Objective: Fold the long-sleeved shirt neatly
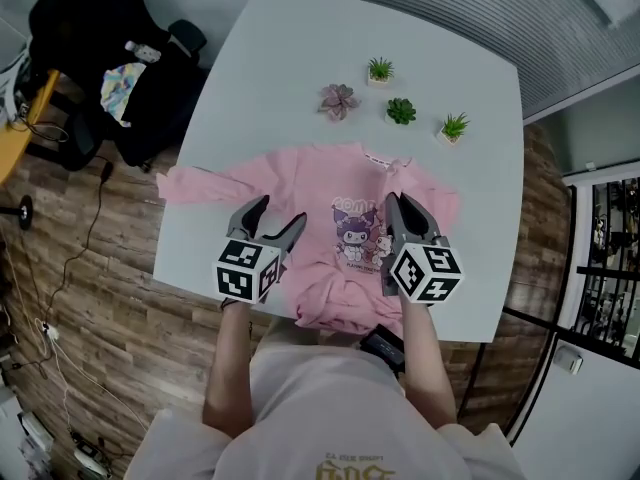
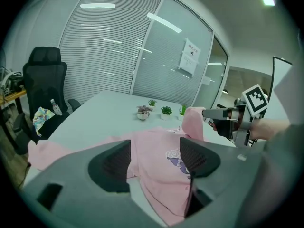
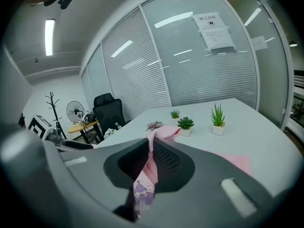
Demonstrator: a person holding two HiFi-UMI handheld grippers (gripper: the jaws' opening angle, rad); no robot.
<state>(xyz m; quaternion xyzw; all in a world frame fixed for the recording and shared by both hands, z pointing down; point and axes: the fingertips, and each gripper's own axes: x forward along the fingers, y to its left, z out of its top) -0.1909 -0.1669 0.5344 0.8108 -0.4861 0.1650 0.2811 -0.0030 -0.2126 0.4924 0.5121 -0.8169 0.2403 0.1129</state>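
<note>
A pink long-sleeved shirt (image 1: pixel 310 193) with a cartoon print lies face up on the white table (image 1: pixel 300 48). Its left sleeve (image 1: pixel 190 183) is stretched out flat to the left. My right gripper (image 1: pixel 400 204) is shut on a lifted fold of pink cloth from the shirt's right side (image 3: pixel 164 133), above the print. The left gripper view shows that fold (image 2: pixel 192 122) hanging from the right gripper (image 2: pixel 211 114). My left gripper (image 1: pixel 281 211) hovers open over the shirt's lower left, nothing between its jaws (image 2: pixel 154 145).
Several small potted plants stand at the table's far side: (image 1: pixel 380 70), (image 1: pixel 338 100), (image 1: pixel 401 111). A black office chair (image 1: pixel 110 58) with a colourful cloth is left of the table. The shirt's hem hangs at the near table edge (image 1: pixel 200 283).
</note>
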